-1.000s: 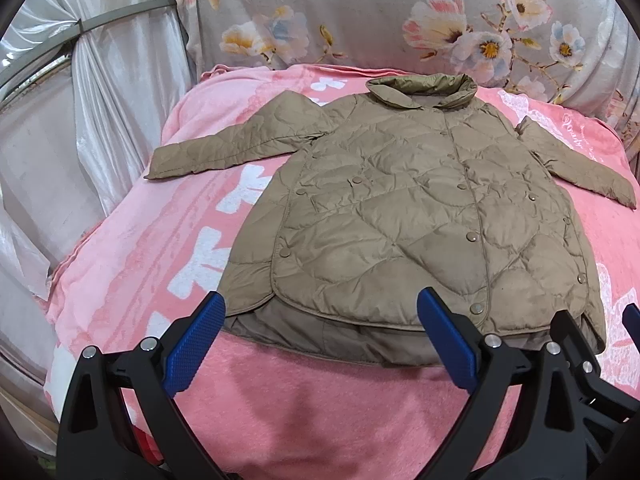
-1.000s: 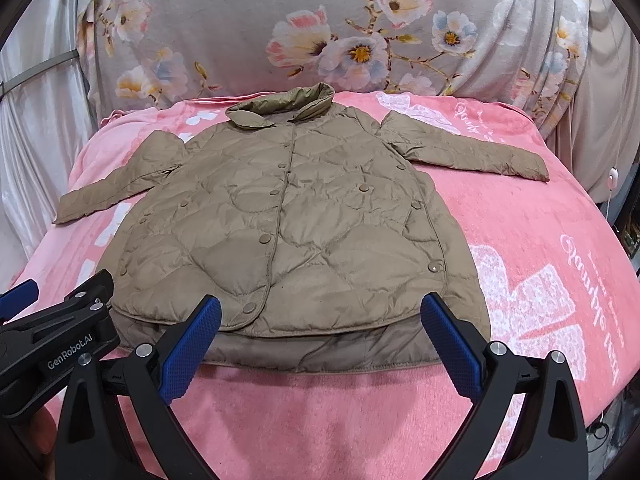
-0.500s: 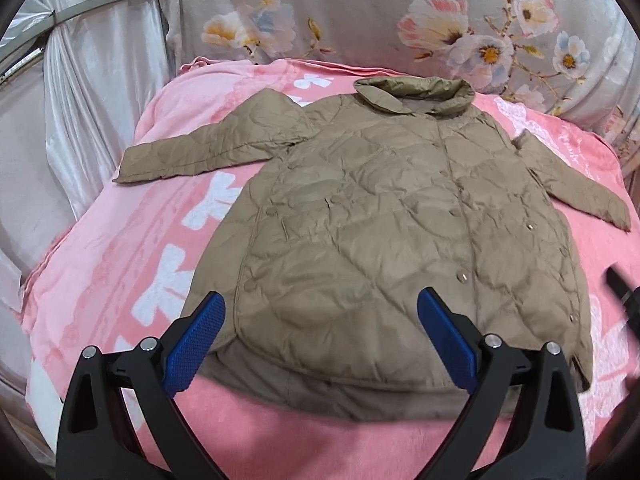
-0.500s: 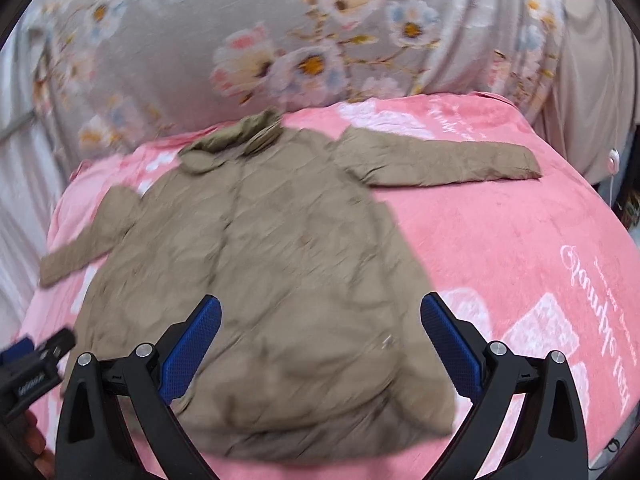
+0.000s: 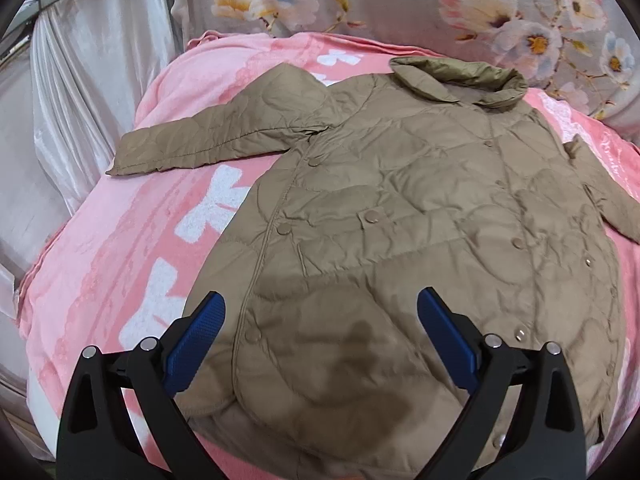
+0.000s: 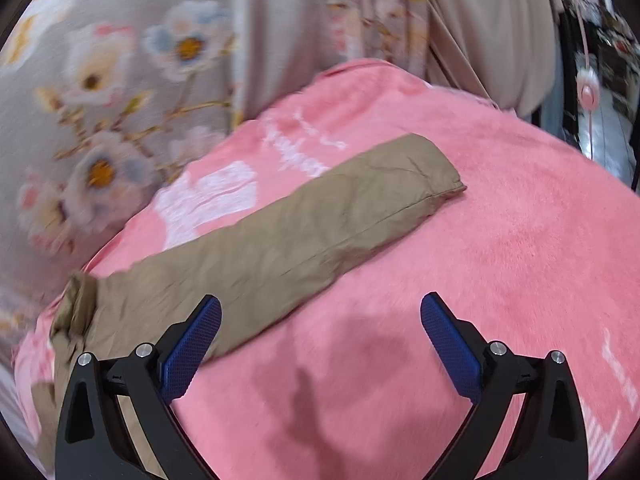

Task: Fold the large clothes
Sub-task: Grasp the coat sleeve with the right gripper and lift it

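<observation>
a tan quilted snap-button coat [image 5: 420, 216] lies flat and face up on a pink plush blanket with white lettering [image 5: 120, 248], filling the centre and right of the left wrist view. its collar [image 5: 460, 76] sits at the upper right of that frame, near a grey floral-print fabric backdrop [image 5: 360, 4]. one sleeve [image 5: 216, 132] stretches out toward the upper left, lying flat on the blanket, with its cuff at the left. the coat's hem runs along the bottom of the frame, between and just beyond the tool's tips.

the left gripper [image 5: 320, 340] sits at the bottom centre of its view with its two blue-padded fingers [image 5: 196, 340] spread wide apart and nothing between them; it hovers over the lower part of the coat, and its shadow falls on the quilting. a pale silvery satin curtain [image 5: 80, 92] hangs at the left edge.

in the right wrist view, which is somewhat blurred, the coat's other sleeve [image 6: 288, 236] runs diagonally from the lower left to the centre right, with its cuff end at the upper right, flat on the pink blanket. the right gripper [image 6: 320, 344] is likewise spread wide and holds nothing; its left finger overlaps the sleeve in the frame, while its right finger [image 6: 452, 344] is over bare blanket. a beige curtain [image 6: 488, 28] hangs at the top right.
</observation>
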